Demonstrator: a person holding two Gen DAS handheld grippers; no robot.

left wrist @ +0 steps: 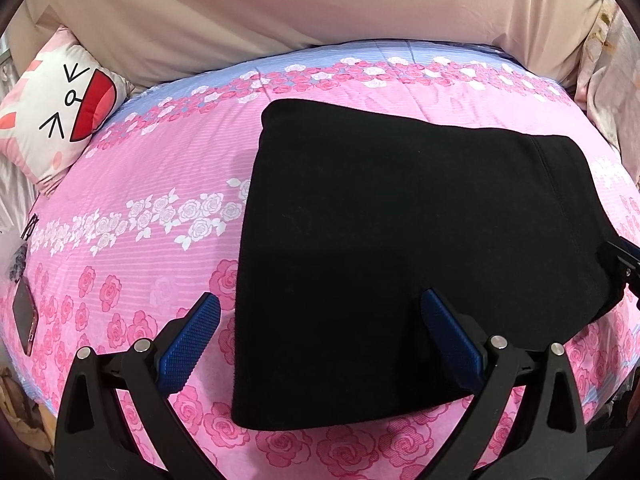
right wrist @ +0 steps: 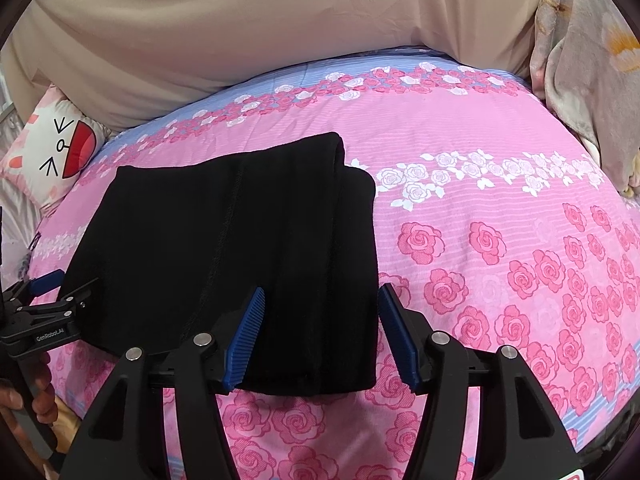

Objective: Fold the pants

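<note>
The black pants [left wrist: 400, 248] lie folded into a thick rectangle on the pink rose-print bedspread [left wrist: 160, 184]. My left gripper [left wrist: 320, 312] is open and empty, its blue fingers straddling the near left corner of the fold. In the right wrist view the pants [right wrist: 224, 248] show stacked layers and a seam. My right gripper [right wrist: 320, 308] is open and empty over the near right edge of the fold. The left gripper also shows at the left edge of the right wrist view [right wrist: 60, 284], and part of the right gripper shows at the right edge of the left wrist view [left wrist: 624, 260].
A white cartoon-face cushion [left wrist: 60, 108] sits at the far left of the bed. A beige headboard cover [left wrist: 320, 4] backs the bed. A phone [left wrist: 25, 320] lies near the left edge. A floral blanket [right wrist: 588, 80] hangs at the right.
</note>
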